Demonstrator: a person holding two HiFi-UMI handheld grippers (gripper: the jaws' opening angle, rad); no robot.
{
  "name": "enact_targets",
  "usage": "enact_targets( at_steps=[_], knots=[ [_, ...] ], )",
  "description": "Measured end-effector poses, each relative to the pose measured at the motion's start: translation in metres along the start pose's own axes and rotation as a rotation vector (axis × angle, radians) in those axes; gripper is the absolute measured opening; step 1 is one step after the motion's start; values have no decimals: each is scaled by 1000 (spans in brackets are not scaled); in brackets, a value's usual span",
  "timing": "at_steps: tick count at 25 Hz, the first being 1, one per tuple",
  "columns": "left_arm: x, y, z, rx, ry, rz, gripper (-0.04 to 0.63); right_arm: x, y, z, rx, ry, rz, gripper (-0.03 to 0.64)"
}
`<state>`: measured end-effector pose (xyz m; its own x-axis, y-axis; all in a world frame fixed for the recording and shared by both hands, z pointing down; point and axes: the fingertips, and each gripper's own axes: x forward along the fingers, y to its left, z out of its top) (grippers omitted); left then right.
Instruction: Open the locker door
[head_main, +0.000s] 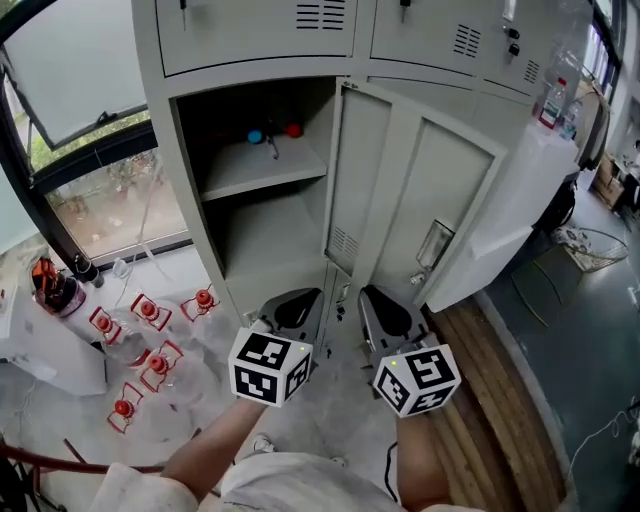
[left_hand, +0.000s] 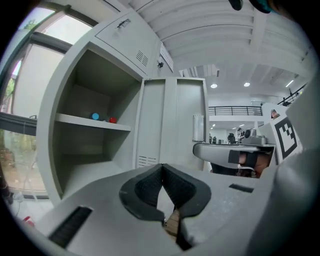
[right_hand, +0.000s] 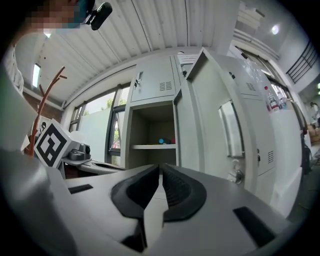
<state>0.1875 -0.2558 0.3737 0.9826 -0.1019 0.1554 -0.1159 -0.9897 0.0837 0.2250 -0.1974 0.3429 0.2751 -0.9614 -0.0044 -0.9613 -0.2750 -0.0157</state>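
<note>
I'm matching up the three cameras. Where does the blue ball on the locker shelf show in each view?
Head view: the blue ball is in the upper middle, at the back of the shelf.
Left gripper view: left of centre, on the same shelf.
Right gripper view: near the centre, small, on the shelf.
Shared landmark: the open locker door stands right of the ball in all three.

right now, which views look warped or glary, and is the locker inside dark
Head view: sharp, locker inside shaded, window bright. Left gripper view: fisheye curves the locker edges, ceiling lights glare. Right gripper view: same curving, black corners.
</note>
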Motion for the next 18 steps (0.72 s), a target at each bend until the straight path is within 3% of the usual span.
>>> enact_targets(
  at_steps=[8, 18],
  knots=[
    [-31, 34, -3, -27, -13, 121, 6, 22, 41, -6, -11, 25, 124, 4],
    [-55, 46, -8, -50, -19, 185, 6, 28, 63, -8, -16, 30, 187, 3]
  ],
)
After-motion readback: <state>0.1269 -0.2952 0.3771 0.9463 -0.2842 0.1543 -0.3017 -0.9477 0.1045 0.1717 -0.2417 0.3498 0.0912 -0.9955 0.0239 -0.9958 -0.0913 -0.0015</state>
